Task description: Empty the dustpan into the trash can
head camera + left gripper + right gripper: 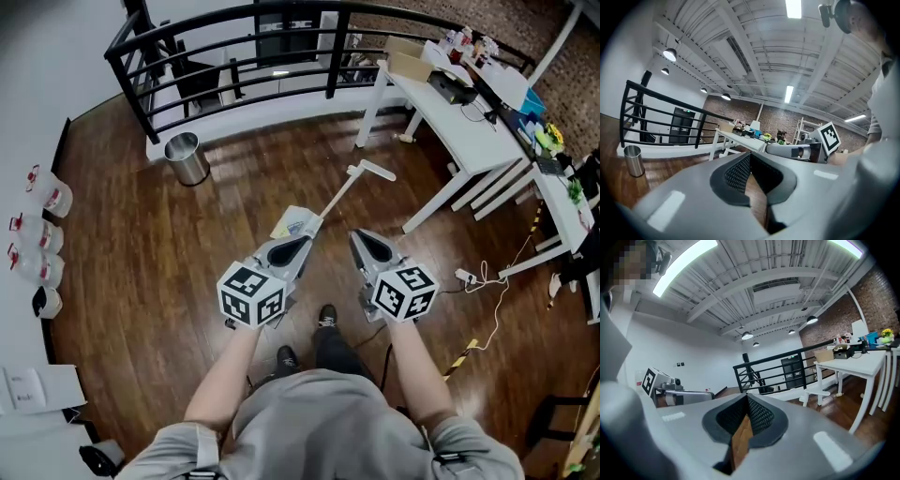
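I have both tools low in front of me with nothing in them; the left gripper (298,246) has its jaws closed tip to tip, with only bare floor showing through the gap behind the tips, and the right gripper (359,240) is pressed together the same way, empty. The pale, long-handled plastic dustpan (294,223) lies on the dark wooden floor (169,272) just beyond the left gripper's tip; its white shaft runs away to the far right and ends in a T-shaped grip (371,171). So the pan end is nearer my left hand; the grip end sits farther off, on the right gripper's side. The shiny cylindrical steel trash can (187,157) stands far left, by the black metal railing (141,103), well apart from the dustpan; I judge the pickup comes first, with the jaws needing to part across that slanting shaft.
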